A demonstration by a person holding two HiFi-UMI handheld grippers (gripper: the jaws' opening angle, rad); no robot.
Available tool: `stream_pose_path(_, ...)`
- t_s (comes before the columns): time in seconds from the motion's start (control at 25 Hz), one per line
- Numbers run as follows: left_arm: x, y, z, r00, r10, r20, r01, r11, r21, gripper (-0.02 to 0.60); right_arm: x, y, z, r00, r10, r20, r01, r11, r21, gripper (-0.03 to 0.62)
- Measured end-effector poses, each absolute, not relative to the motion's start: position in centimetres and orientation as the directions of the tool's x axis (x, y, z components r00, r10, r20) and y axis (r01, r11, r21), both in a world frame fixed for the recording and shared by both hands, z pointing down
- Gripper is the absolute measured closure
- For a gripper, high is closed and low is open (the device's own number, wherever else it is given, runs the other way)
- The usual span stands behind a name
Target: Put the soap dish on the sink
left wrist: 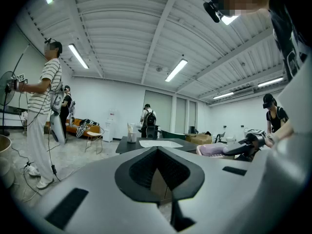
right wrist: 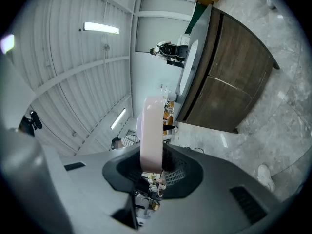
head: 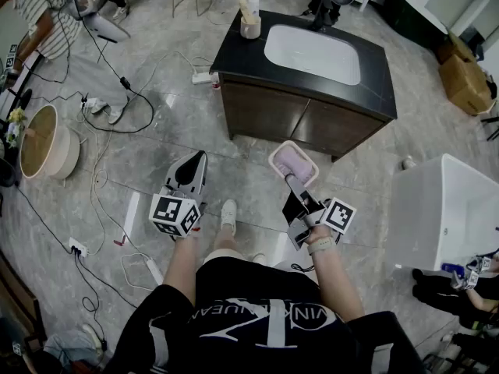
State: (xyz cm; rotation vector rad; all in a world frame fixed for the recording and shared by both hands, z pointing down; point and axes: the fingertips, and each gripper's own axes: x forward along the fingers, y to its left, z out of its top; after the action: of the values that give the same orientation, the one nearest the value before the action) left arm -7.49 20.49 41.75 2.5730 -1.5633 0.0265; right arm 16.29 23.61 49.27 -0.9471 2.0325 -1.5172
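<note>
The pale pink soap dish (head: 293, 164) hangs in the air over the floor, short of the vanity. My right gripper (head: 295, 182) is shut on its near edge. In the right gripper view the soap dish (right wrist: 151, 130) stands on edge between the jaws of the right gripper (right wrist: 152, 168). The white sink basin (head: 312, 53) is set in a black counter (head: 234, 49) on a brown cabinet ahead. My left gripper (head: 196, 162) floats to the left, jaws together and empty. In the left gripper view the left gripper (left wrist: 158, 155) points at the counter (left wrist: 127, 145), with the soap dish (left wrist: 214, 150) to its right.
A cup with brushes and a soap dispenser (head: 250, 20) stands on the counter's left end, a black faucet (head: 323, 10) behind the basin. Cables and power strips (head: 117, 107) lie on the floor at left. A white tub (head: 444, 209) is at right, a round basket (head: 43, 142) at left.
</note>
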Motion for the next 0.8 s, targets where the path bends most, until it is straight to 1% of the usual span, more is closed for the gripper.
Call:
stream_pose_path(0.52, -8.5, 10.1, 43.4, 0.499, -0.858, 0.120, -0.865, -0.484, 0.132, 0.568, 14.2, 13.7, 50.1, -0.660, -0.746, 0.089, -0.292, 0.146, -0.945, 0.502)
stream_pose_path(0.8, -10.1, 4.4, 43.6, 0.530, -0.837, 0.135, -0.846, -0.514, 0.140, 0.568, 12.2, 8.8, 49.6, -0.643, -0.763, 0.068, -0.294, 0.164, -0.942, 0.500)
